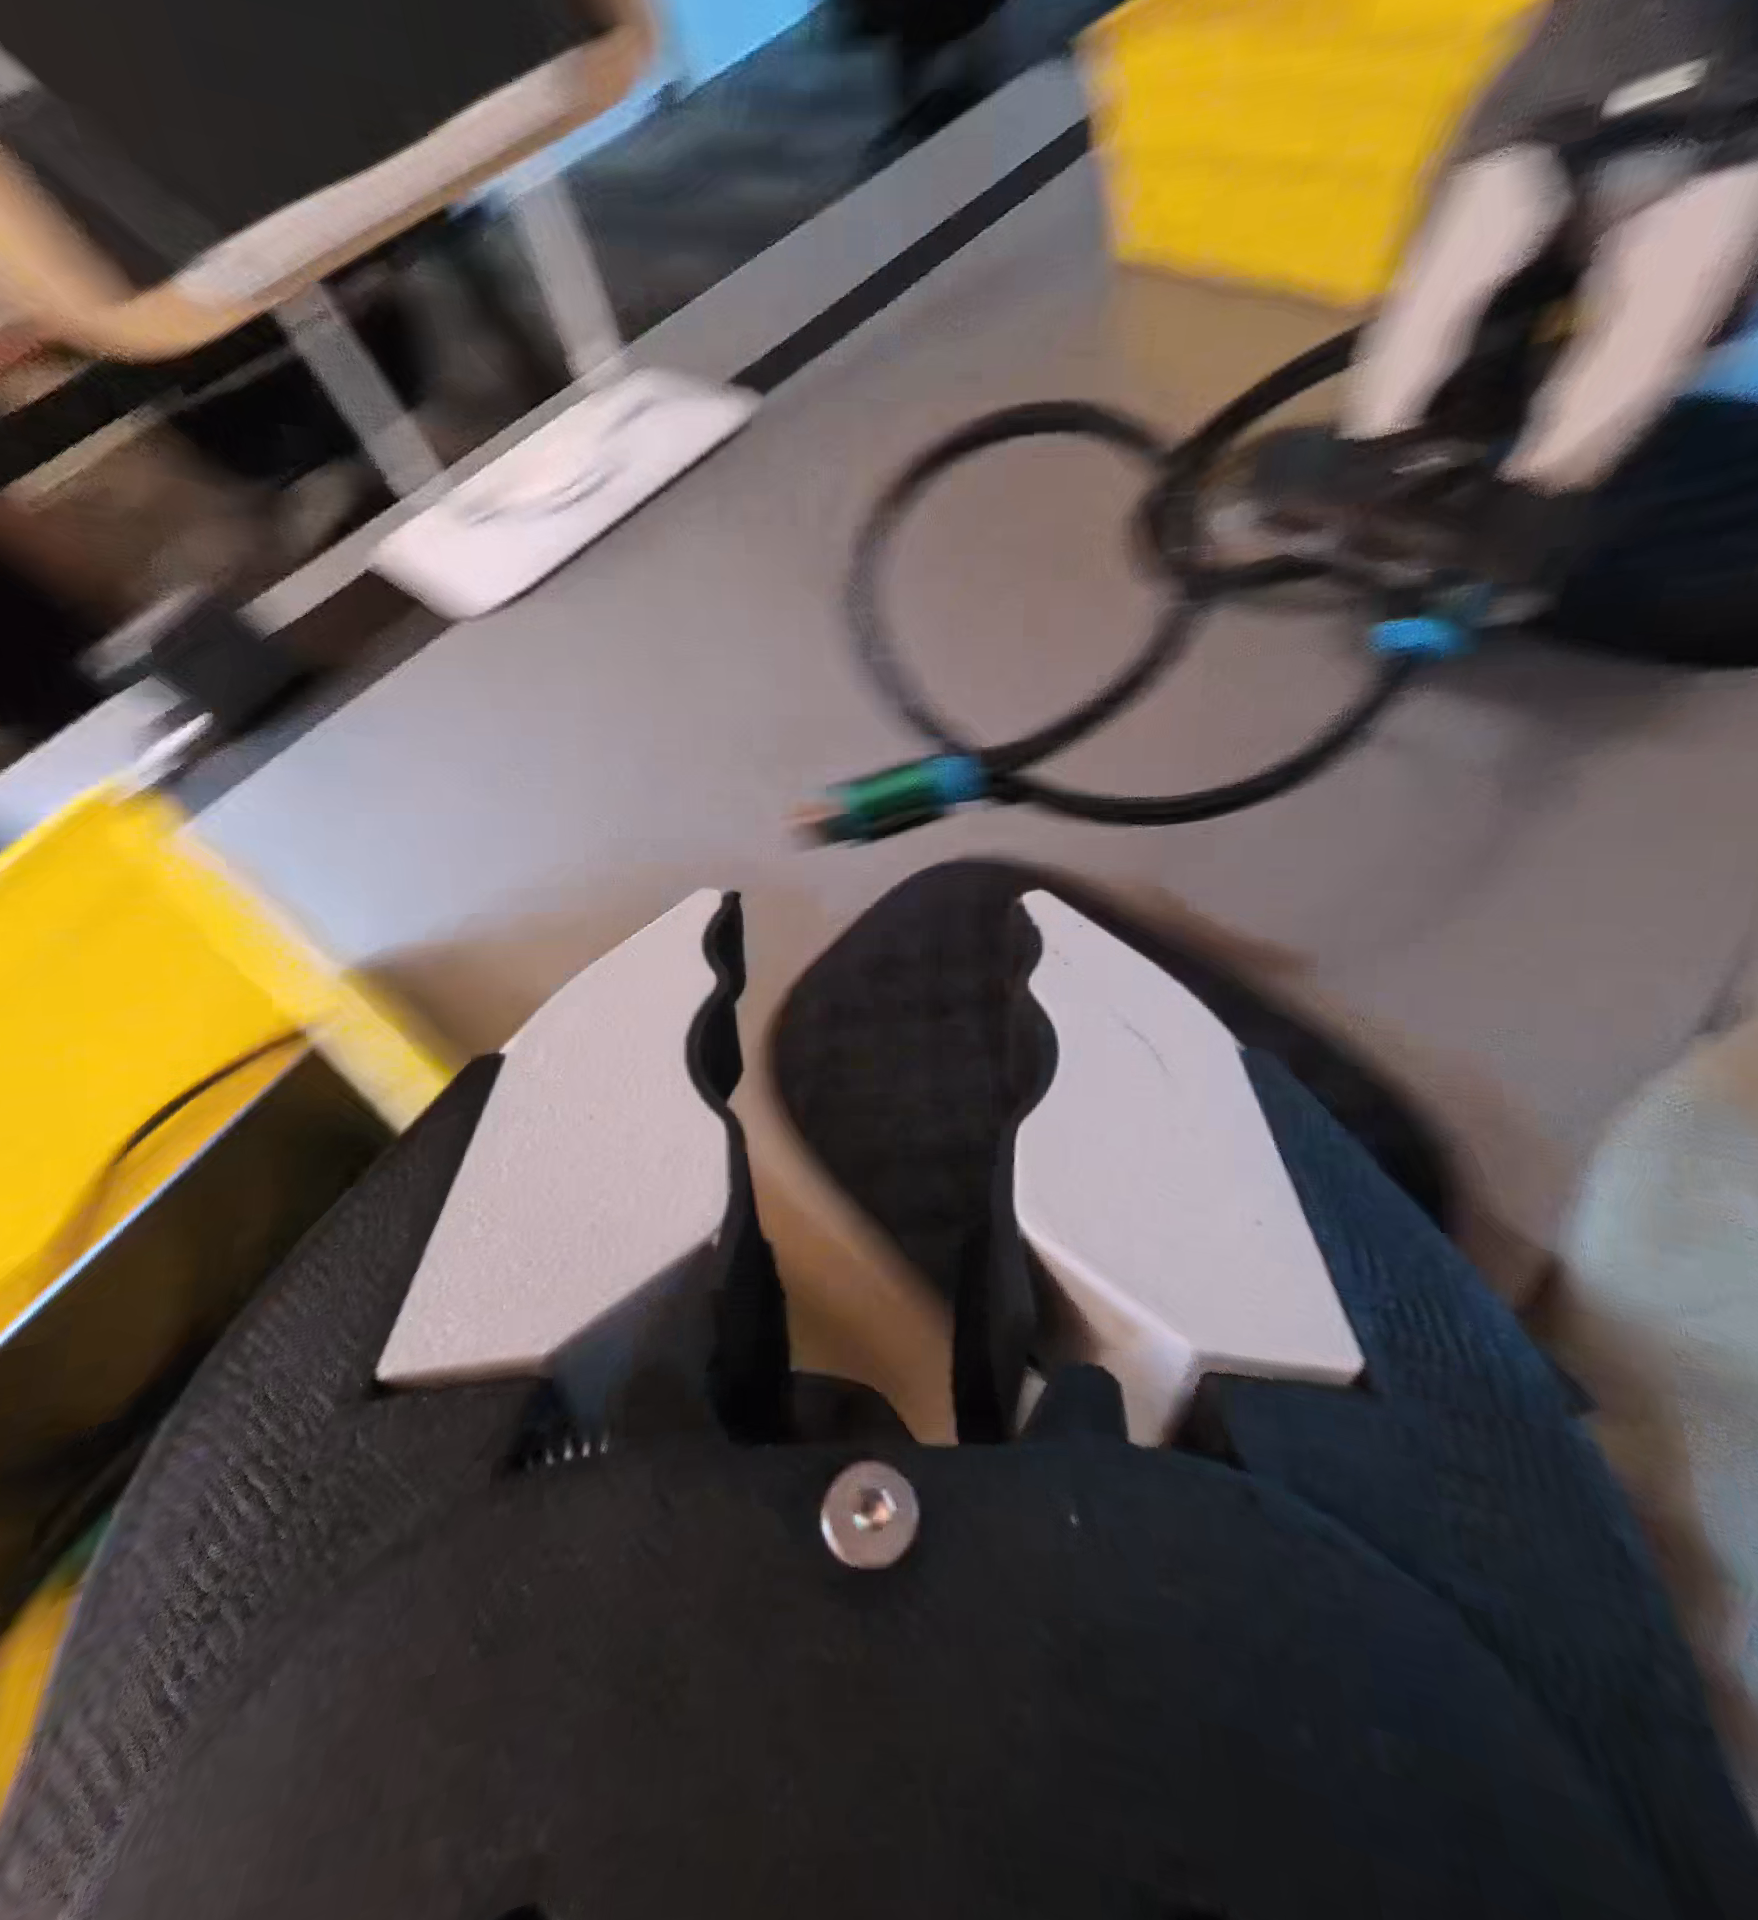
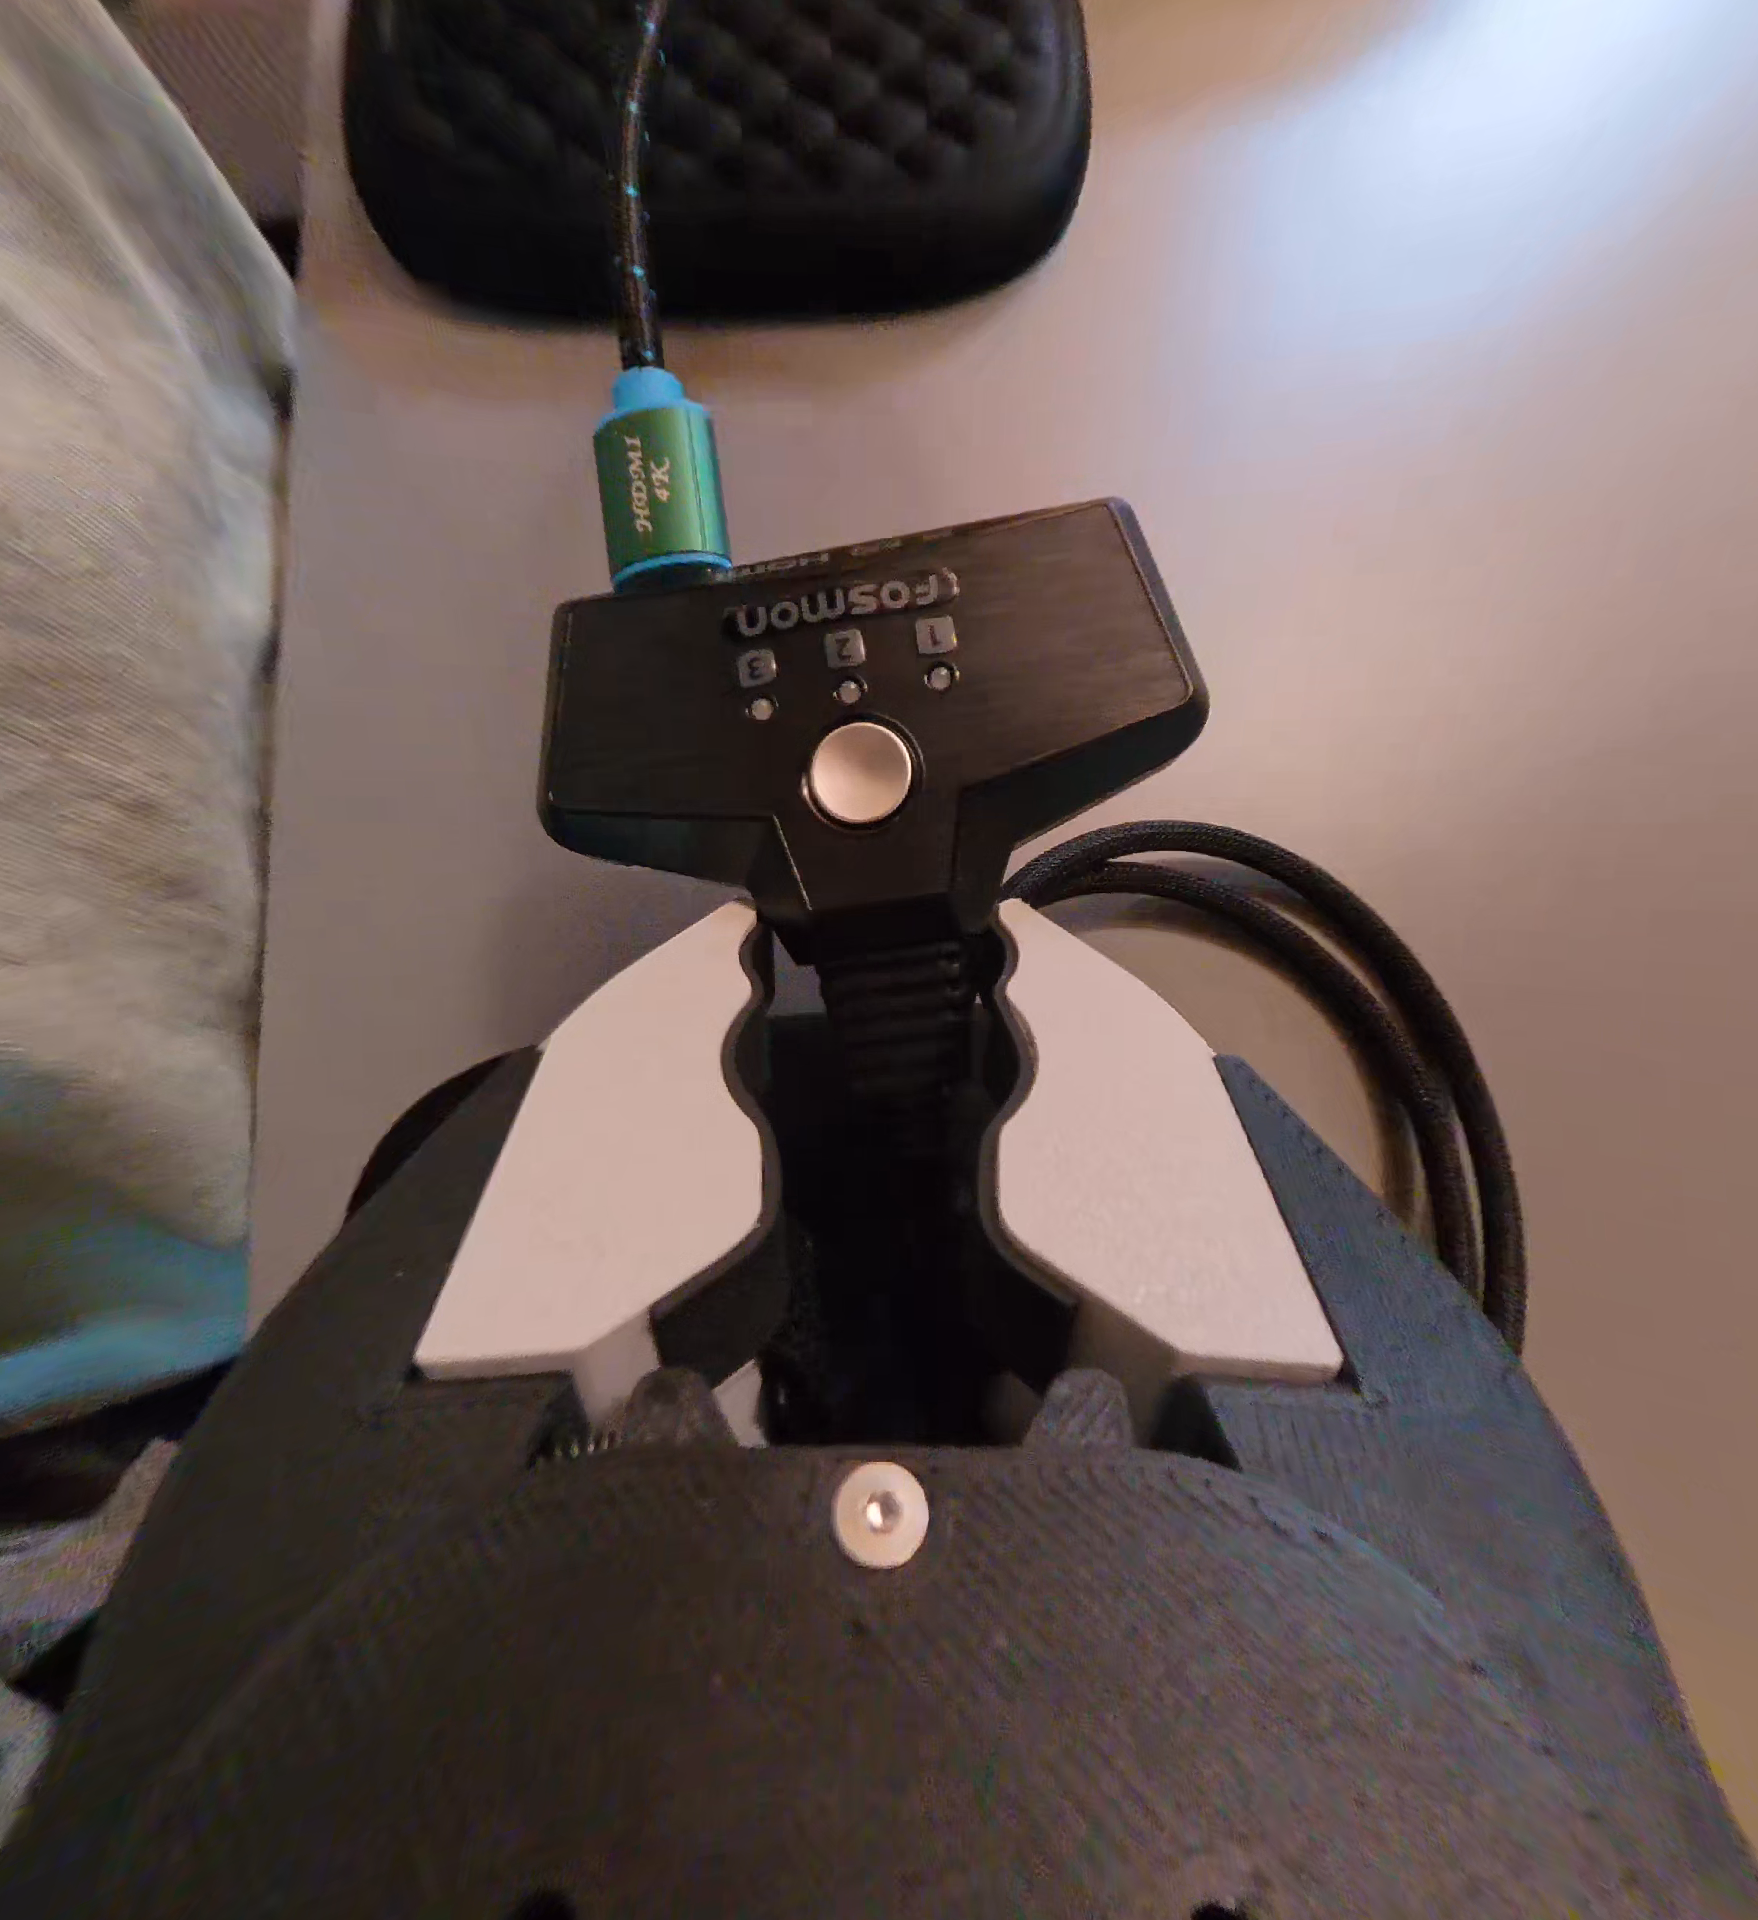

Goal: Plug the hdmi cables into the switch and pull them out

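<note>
My right gripper [image 2: 880, 925] is shut on the ribbed neck of the black HDMI switch [image 2: 870, 675] and holds it over the table. A green HDMI plug with blue collars [image 2: 659, 499] sits in the switch's far left port; its braided cable [image 2: 641, 208] runs away over a black pad. My left gripper [image 1: 880, 914] is open and empty, low over the table. A second green and blue plug [image 1: 896, 800] lies loose on the table just ahead of it, on a looped black cable [image 1: 958, 499]. The right gripper [image 1: 1457, 447] with the switch shows blurred at the upper right.
A black quilted pad [image 2: 719, 156] lies beyond the switch. A dark pad [image 1: 906, 1039] lies under my left fingers. Yellow bins stand at the near left [image 1: 75, 987] and far right [image 1: 1270, 135]. A white device [image 1: 563, 488] lies at the table's far edge. A person's sleeve [image 2: 75, 623] is at left.
</note>
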Demonstrator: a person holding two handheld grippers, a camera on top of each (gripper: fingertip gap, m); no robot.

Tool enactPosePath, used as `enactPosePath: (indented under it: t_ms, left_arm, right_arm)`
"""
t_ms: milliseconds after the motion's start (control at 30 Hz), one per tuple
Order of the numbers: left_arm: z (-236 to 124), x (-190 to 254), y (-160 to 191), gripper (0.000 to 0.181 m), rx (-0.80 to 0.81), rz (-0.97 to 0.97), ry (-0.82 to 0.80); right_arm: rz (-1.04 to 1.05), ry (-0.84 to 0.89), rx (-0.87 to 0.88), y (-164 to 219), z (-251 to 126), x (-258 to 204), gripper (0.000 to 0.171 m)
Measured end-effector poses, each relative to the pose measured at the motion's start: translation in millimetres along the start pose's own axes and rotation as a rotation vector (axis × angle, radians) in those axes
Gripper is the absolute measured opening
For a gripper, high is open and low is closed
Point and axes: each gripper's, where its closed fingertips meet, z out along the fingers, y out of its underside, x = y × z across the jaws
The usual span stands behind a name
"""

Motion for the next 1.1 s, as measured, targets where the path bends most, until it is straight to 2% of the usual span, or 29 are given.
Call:
enactPosePath:
  t_ms: [67,133,233,267,400,500,567,633,733,833,933,1000,1100]
  left_arm:
    - [-32,-53,20,0.049,-0.117,-0.054,-0.245]
    - [-54,-90,37,0.052,-0.154,-0.150,-0.409]
    - [-51,-104,55,0.054,-0.130,-0.377,-0.379]
    - [-48,-108,66,0.054,-0.165,-0.426,-0.372]
    - [-35,-114,118,0.057,-0.469,-0.406,-0.330]
    - [-26,-116,142,0.056,-0.636,-0.388,-0.289]
    - [-25,-113,158,0.048,-0.762,-0.386,-0.248]
    - [-24,-109,157,0.038,-0.774,-0.409,-0.212]
    - [-38,-118,155,0.023,-0.759,-0.384,-0.332]
    - [-59,-128,134,0.012,-0.601,-0.414,-0.450]
    - [-81,-145,94,0.012,-0.289,-0.451,-0.590]
    - [-93,-153,53,0.012,0.056,-0.486,-0.627]
    - [-108,-140,-16,0.012,0.662,-0.603,-0.422]
  right_arm:
    - [-0.021,0.015,-0.066,6,6,1,0.039]
    - [-0.040,0.031,-0.098,9,10,2,0.039]
    - [-0.036,0.042,-0.106,8,11,4,0.040]
    - [-0.033,0.040,-0.092,6,10,4,0.040]
    - [-0.003,0.032,0.027,-9,-2,1,0.045]
    - [-0.004,0.078,0.042,-7,-9,5,0.048]
    - [-0.005,0.104,0.031,-3,-10,7,0.051]
    - [-0.007,0.121,0.036,-3,-10,8,0.052]
    - [-0.035,0.147,0.062,-8,-10,8,0.052]
    - [-0.067,0.187,0.077,-13,-14,13,0.051]
    - [-0.094,0.220,0.105,-20,-16,18,0.049]
    - [-0.113,0.236,0.139,-29,-17,20,0.047]
    - [-0.154,0.275,0.224,-49,-19,22,0.045]
